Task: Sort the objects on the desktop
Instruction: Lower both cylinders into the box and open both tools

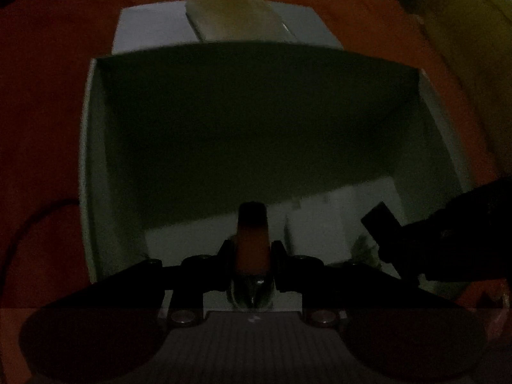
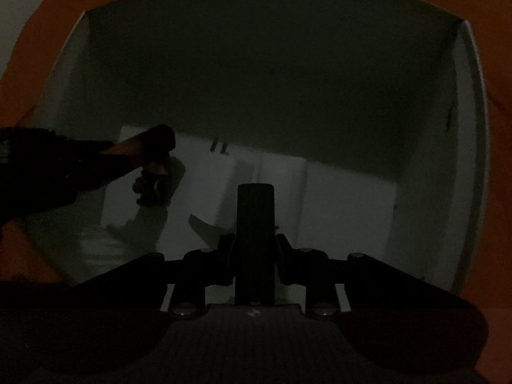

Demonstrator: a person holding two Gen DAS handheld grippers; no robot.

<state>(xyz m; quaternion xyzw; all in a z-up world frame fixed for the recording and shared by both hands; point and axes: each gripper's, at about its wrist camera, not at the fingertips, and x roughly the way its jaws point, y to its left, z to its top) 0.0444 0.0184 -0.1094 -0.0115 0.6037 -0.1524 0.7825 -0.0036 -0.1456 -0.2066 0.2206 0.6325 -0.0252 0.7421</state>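
left gripper [image 1: 252, 252] — closed on an orange marker-like stick with a dark cap [image 1: 252, 240], held upright between the pads and lowered into the white box [image 1: 86, 166]. i read the same tool from the right wrist view, where it enters from the left with its orange barrel and dark end [image 2: 140, 145] just above a small dark crumpled item [image 2: 153, 182] on the box floor; what that item is i cannot tell in this light.

right gripper [image 2: 255, 240] — closed on a dark upright block-like object [image 2: 255, 224], also inside the box, near the middle of the pale floor. from the left wrist view its dark tip [image 1: 380, 220] shows at the right edge.

surroundings — the box sits on an orange cloth [image 1: 48, 96]; behind it lie a flat white sheet or lid [image 1: 150, 28] and a tan package [image 1: 230, 9]. a thin cable [image 1: 32, 220] crosses the cloth at left.

risks, as i judge them — both tools share one box, so they could knock together if i bring them nearer each other. releasing the stick upright may let it topple onto the crumpled item. the dim interior hides the floor, so i could press a tip into it.
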